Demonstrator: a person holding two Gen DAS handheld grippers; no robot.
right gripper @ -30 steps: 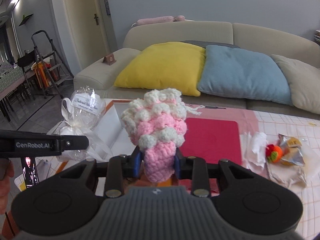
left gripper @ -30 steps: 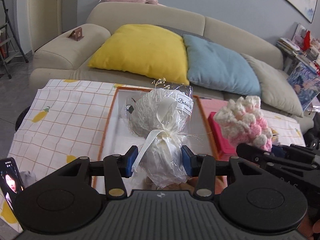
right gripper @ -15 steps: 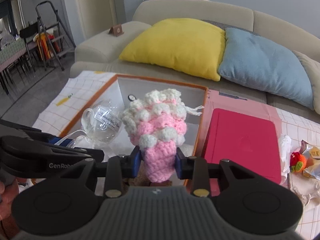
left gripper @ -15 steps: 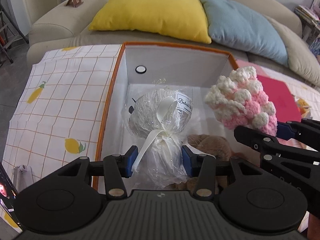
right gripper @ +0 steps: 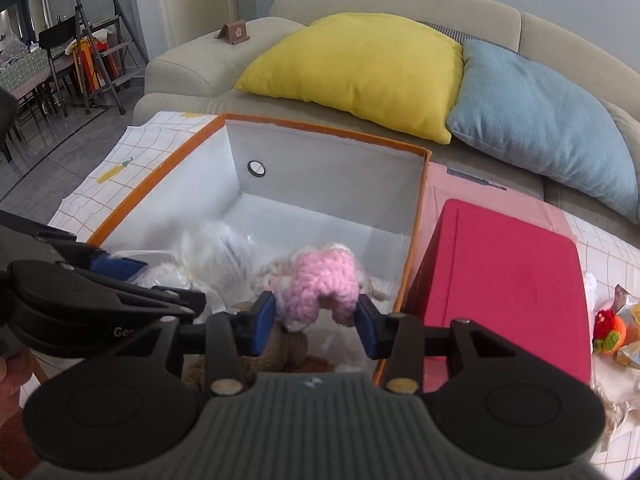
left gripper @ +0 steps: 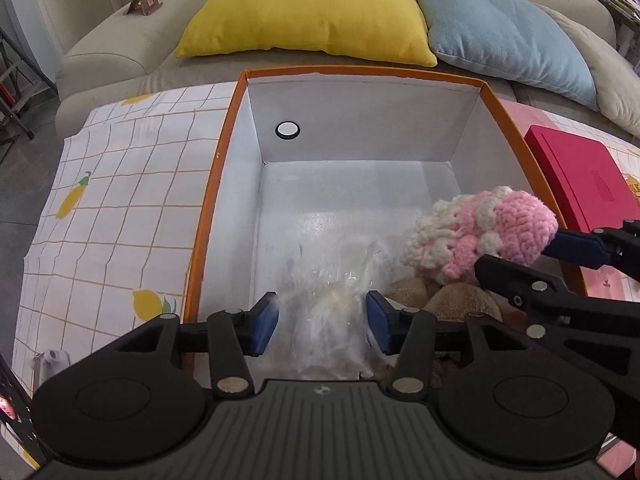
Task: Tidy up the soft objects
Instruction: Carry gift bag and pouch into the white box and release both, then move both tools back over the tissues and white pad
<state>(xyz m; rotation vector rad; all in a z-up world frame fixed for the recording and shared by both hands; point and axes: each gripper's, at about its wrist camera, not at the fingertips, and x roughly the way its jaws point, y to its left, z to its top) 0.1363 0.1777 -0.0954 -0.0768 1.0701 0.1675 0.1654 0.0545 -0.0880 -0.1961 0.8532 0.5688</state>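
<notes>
Over the orange-rimmed box (left gripper: 532, 168), both our grippers' jaws are opening — left gripper (left gripper: 322, 323) around the blurred cellophane bundle (left gripper: 332, 300), right gripper (right gripper: 316, 324) around the pink crochet piece (right gripper: 316, 280). Yarn snagging a pad could drag it out.

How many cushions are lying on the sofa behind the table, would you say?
3: a yellow cushion at left, a blue cushion beside it, and a beige cushion at the right edge, partly cut off. Others may be out of frame.
</notes>
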